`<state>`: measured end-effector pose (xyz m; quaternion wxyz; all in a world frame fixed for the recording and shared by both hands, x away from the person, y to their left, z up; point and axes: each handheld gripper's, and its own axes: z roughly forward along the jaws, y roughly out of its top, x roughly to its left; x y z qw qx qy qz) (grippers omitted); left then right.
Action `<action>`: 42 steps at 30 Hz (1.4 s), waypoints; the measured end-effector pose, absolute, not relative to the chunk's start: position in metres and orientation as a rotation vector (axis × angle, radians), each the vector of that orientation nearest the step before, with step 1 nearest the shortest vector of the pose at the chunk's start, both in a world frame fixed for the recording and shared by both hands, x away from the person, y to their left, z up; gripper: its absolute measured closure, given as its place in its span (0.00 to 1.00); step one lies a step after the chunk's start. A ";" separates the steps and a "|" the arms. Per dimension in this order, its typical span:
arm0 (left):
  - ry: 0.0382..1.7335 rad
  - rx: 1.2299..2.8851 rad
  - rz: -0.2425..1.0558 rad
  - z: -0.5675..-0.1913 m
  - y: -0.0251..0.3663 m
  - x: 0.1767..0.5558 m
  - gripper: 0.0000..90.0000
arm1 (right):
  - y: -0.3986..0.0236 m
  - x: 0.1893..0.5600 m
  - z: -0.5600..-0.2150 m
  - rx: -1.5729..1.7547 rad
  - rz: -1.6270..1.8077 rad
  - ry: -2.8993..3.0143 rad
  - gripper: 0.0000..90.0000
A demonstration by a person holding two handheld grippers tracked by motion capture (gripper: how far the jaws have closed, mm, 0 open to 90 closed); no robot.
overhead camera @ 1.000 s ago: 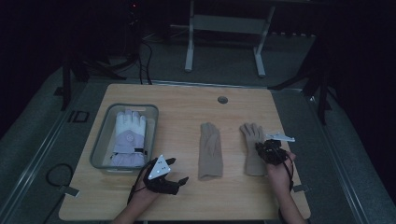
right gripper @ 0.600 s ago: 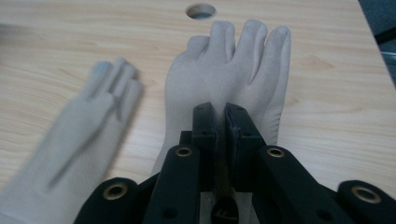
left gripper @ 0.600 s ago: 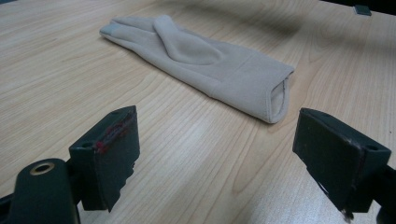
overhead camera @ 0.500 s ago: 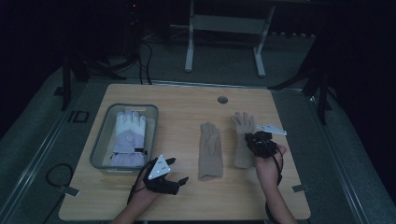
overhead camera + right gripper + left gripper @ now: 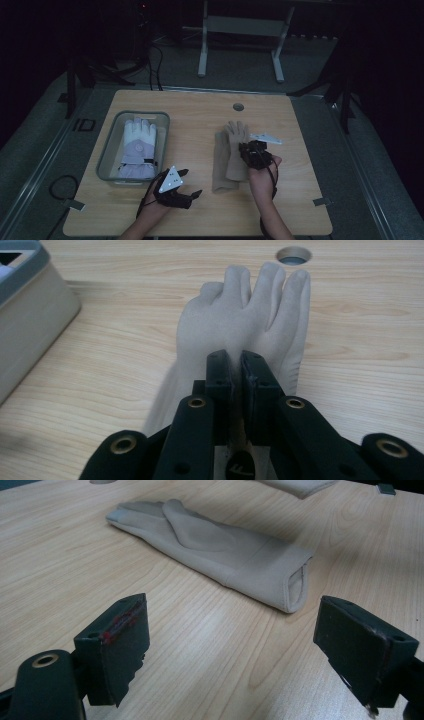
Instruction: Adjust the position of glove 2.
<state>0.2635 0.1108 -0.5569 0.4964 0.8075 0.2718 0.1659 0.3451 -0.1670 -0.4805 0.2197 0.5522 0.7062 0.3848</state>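
Note:
Two beige gloves are on the wooden table (image 5: 300,200). One beige glove (image 5: 219,167) (image 5: 215,550) lies flat at the middle, cuff toward the front edge. My right gripper (image 5: 251,149) (image 5: 241,365) is shut on the second beige glove (image 5: 236,147) (image 5: 245,320) near its cuff, fingers pointing away. In the high view this glove partly overlaps the right side of the flat one. My left gripper (image 5: 191,182) (image 5: 250,645) rests near the front edge, open with nothing between its jaws, aimed at the flat glove's cuff.
A grey bin (image 5: 107,150) (image 5: 30,315) at the table's left holds a white and lavender padded glove (image 5: 138,145). A round cable hole (image 5: 238,107) (image 5: 293,254) sits near the far edge. A metal stand (image 5: 240,30) is on the floor beyond the table.
My right gripper has carried its beige glove leftward, from the table's right part up against the flat glove. The left gripper has stayed in place.

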 end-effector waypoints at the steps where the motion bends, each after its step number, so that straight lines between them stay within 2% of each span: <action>1: 0.659 1.954 0.401 -0.557 0.111 0.264 0.17 | -0.162 0.345 -0.481 1.529 1.062 1.956 0.93; 9: 0.658 1.945 0.405 -0.555 0.113 0.264 0.17 | -0.137 0.345 -0.494 1.555 1.087 1.985 0.93; 26: 0.655 1.943 0.392 -0.556 0.111 0.264 0.16 | -0.128 0.352 -0.537 1.620 0.978 2.058 0.89; 33: 0.651 1.935 0.378 -0.555 0.111 0.264 0.16 | -0.127 0.354 -0.540 1.613 0.981 2.090 0.78; 34: 0.651 1.932 0.380 -0.555 0.112 0.264 0.16 | -0.128 0.354 -0.540 1.615 0.989 2.095 0.74; 35: 0.654 1.929 0.376 -0.554 0.112 0.264 0.16 | -0.129 0.354 -0.538 1.598 1.000 2.114 0.65; 37: 0.655 1.933 0.378 -0.554 0.112 0.264 0.16 | -0.131 0.355 -0.535 1.559 1.011 2.146 0.55; 40: 0.655 1.936 0.377 -0.553 0.111 0.263 0.16 | -0.135 0.355 -0.531 1.519 1.022 2.170 0.49; 41: 0.657 1.939 0.379 -0.553 0.110 0.263 0.14 | -0.140 0.356 -0.528 1.495 1.043 2.176 0.39; 42: 0.660 1.942 0.381 -0.554 0.109 0.262 0.12 | -0.145 0.356 -0.525 1.489 1.079 2.184 0.36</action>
